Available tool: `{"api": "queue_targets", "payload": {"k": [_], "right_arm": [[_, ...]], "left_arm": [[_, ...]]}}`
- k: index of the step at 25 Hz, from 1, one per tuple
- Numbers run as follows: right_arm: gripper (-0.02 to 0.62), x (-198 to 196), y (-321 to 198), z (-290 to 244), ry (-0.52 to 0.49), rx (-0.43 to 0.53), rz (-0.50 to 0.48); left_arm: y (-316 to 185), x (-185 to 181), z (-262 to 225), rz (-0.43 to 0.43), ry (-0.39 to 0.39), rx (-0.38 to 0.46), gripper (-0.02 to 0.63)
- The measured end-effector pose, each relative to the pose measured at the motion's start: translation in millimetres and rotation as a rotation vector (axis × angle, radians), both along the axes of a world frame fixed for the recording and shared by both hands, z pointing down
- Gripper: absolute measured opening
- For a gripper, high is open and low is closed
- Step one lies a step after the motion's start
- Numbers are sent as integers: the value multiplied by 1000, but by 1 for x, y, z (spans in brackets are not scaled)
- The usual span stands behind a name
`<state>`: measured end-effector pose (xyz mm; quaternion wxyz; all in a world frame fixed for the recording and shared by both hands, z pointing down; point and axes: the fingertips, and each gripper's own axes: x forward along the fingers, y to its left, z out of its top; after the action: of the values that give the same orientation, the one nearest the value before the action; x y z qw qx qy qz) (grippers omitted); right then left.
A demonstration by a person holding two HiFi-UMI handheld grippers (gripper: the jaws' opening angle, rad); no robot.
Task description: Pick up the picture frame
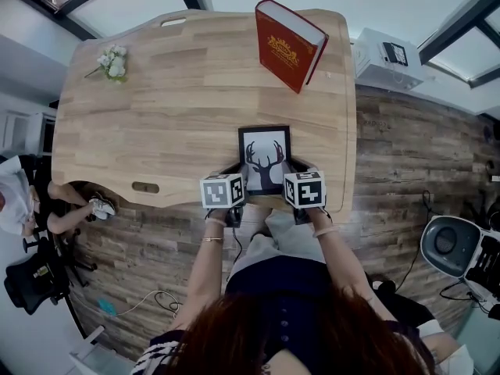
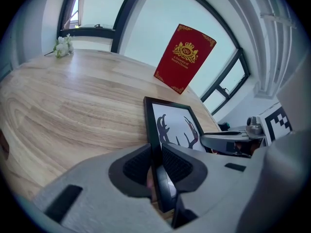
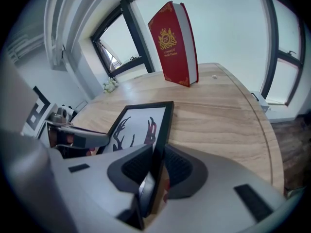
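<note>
A black picture frame (image 1: 264, 156) with a deer-antler print lies near the front edge of the wooden table (image 1: 172, 92). My left gripper (image 1: 239, 175) has its pads pressed on the frame's left edge near the close corner. My right gripper (image 1: 291, 172) grips the right edge in the same way. In the left gripper view the frame (image 2: 175, 125) runs away from the left gripper (image 2: 156, 166), its rail squeezed between the dark pads. The right gripper view shows the frame (image 3: 141, 123) edge-on inside the right gripper (image 3: 157, 166). Each view shows the other gripper across the frame.
A red hardback book (image 1: 287, 44) stands upright at the table's far right. A small white flower bunch (image 1: 112, 62) lies at the far left. Off the table are a white box (image 1: 387, 57) on the right, a white bin (image 1: 453, 244), and a black chair (image 1: 31, 280).
</note>
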<state>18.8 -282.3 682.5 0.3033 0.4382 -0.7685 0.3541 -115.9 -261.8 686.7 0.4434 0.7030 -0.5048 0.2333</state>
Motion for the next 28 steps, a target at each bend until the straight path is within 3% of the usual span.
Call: {"api": "queue_targets", "payload": {"k": [28], "right_arm": [[78, 3, 8, -60, 2, 197, 22]], "left_arm": [[5, 2, -58, 19, -31, 170, 83]]}}
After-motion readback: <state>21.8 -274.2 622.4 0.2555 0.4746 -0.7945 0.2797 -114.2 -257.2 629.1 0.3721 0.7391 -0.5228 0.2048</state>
